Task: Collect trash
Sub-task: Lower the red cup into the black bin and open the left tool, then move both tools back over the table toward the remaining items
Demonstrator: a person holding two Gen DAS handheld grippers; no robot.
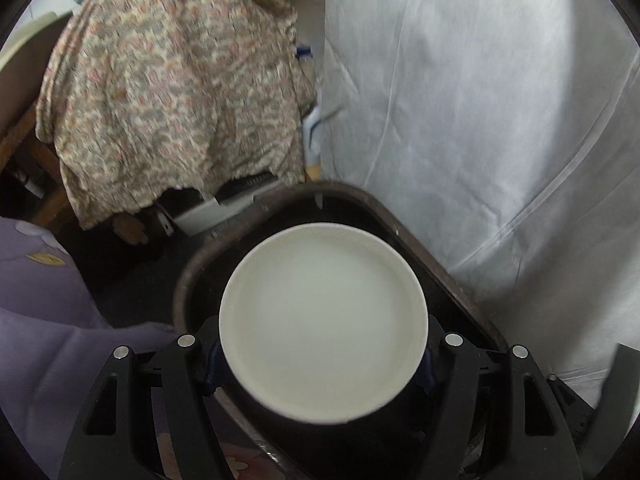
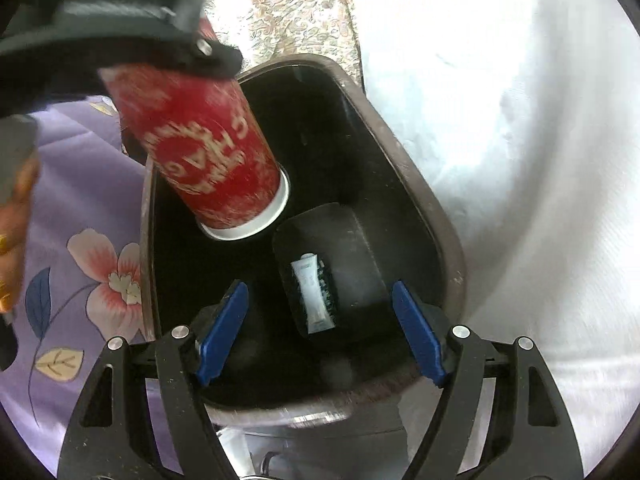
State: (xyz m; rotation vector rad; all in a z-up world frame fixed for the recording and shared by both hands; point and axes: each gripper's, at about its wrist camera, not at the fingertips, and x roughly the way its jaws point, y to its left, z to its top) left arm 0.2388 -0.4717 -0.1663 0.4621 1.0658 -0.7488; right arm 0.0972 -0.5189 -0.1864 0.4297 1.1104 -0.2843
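Red paper cup held over the dark bin
Left gripper pinches the cup, mouth down, above the bin's opening; right gripper spread, nothing between its pads; a white tube lies inside.

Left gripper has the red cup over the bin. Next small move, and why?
Probably open the left gripper and drop it: the red cup hangs mouth-down over the open bin, clear of its rim. The right gripper is open and empty, a white tube already on the bottom.
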